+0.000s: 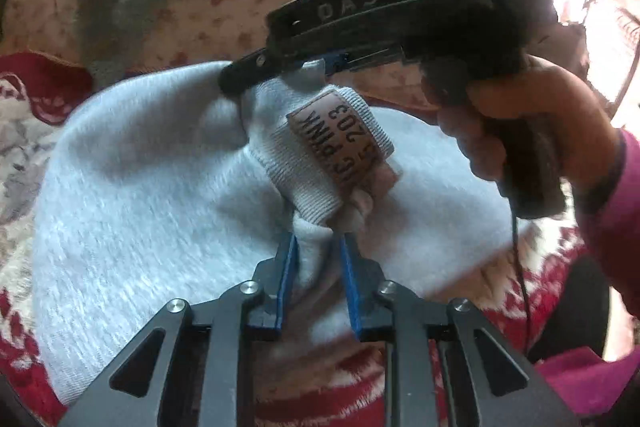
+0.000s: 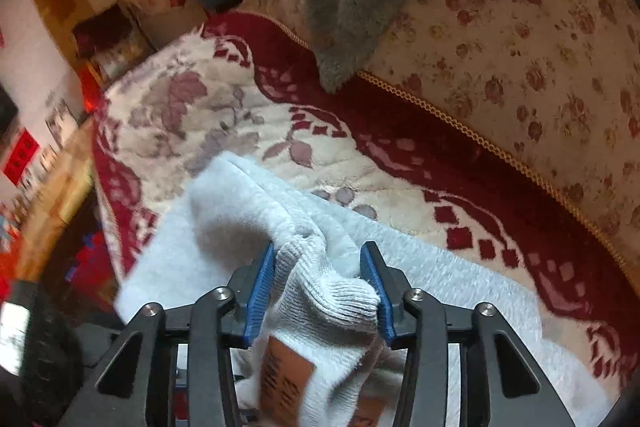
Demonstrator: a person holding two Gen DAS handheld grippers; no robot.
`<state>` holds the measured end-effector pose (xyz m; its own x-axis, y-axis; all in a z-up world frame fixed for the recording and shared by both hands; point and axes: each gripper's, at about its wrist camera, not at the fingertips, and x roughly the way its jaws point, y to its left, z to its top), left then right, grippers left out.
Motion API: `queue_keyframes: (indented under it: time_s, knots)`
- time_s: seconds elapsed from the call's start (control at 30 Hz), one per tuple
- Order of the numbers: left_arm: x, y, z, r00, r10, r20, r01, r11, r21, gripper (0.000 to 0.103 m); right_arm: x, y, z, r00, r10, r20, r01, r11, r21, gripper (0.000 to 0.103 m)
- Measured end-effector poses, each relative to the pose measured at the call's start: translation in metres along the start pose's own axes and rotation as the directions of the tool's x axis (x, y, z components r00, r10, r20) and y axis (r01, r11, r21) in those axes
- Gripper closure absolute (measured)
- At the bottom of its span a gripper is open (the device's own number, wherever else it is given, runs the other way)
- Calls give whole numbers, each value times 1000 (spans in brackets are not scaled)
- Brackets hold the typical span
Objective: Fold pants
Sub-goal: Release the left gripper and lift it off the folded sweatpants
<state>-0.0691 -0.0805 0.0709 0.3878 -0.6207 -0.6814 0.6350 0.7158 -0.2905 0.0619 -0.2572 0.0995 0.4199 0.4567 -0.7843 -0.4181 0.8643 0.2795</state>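
Both claws clamped on pants waistband.
Left claw [image 1: 316,247] & right claw [image 2: 324,267] pinch white pants [image 1: 140,187]; risk: ribbed cuff slips, fold skews.

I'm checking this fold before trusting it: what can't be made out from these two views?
- Label text: left wrist view, partly curled over the ribbed waistband and blurred.
- Pants legs: both views, cut off by the frame edges and the left gripper and right gripper.
- Right gripper's jaws: left wrist view, tips buried in fabric.
- Shelf clutter: right wrist view, blurred.
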Motion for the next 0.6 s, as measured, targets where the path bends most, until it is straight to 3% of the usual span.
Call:
queue_keyframes:
  time_s: [0.1,0.23,0.27,0.33,0.4,0.47,0.6]
  knots:
    - [2,14,-1,998,-64,-6,63,996,-66,81,13,-4,-7,998,-63,-27,63,998,1,54]
    - [3,14,0,999,-42,10,42,997,-57,81,38,-18,-25,993,-116,6,116,992,54,20]
    - [1,12,-2,999,-35,12,35,998,-61,81,38,-24,-30,995,-99,26,96,991,94,20]
    - [-2,5,-4,1000,-13,14,14,998,-66,72,28,-29,-34,998,-50,46,44,990,134,19]
    - [-7,-2,-2,1000,11,29,-9,998,-62,41,9,-28,-37,998,-37,57,28,988,153,18]
    - [-15,-10,-2,996,53,67,-49,997,-63,19,-15,-28,-45,993,-70,95,53,984,172,17]
    - [-23,-20,5,993,67,97,-58,994,-92,18,-62,-34,-71,984,-95,152,60,973,222,15]
